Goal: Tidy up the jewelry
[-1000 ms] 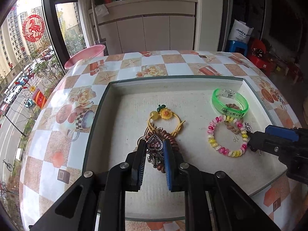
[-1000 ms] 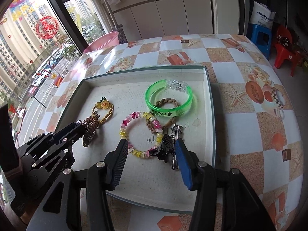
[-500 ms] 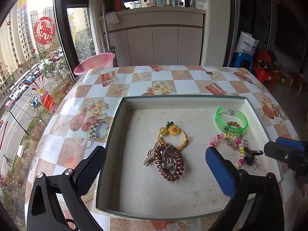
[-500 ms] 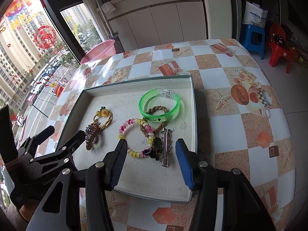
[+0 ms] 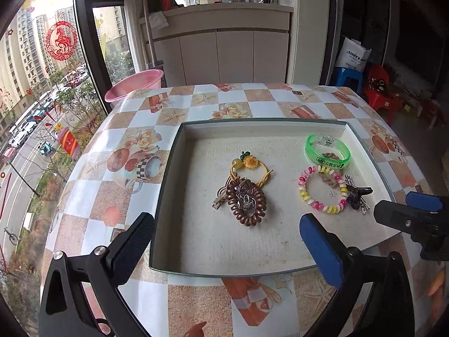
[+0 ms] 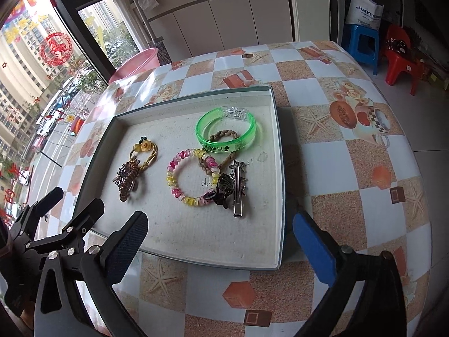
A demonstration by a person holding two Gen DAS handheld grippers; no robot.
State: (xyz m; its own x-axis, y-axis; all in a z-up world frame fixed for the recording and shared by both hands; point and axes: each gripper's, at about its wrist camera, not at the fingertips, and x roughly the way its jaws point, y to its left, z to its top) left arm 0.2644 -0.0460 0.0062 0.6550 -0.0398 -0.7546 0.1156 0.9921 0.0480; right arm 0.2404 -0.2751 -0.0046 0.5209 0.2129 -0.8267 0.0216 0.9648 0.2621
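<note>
Shallow tray [image 5: 168, 168] sits centre frame on the checkered tabletop [image 5: 126, 129]. Left tool [image 5: 224, 233] spread wide, nothing between its pads; right tool [image 6: 219, 233] likewise, its jaws having just opened. Brown coil hair tie [image 5: 247, 202] lies mid-tray; pastel bead bracelet [image 6: 185, 179] and green bangle [image 6: 224, 132] toward the right (dark clip [image 6: 221, 189] touching the beads).

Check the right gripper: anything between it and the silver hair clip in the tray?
Nothing visible. The right gripper is open over the near edge of the tray, and the silver hair clip lies just beyond with bare tray floor between. A dark claw clip touches its left side and may crowd a grasp.
</note>
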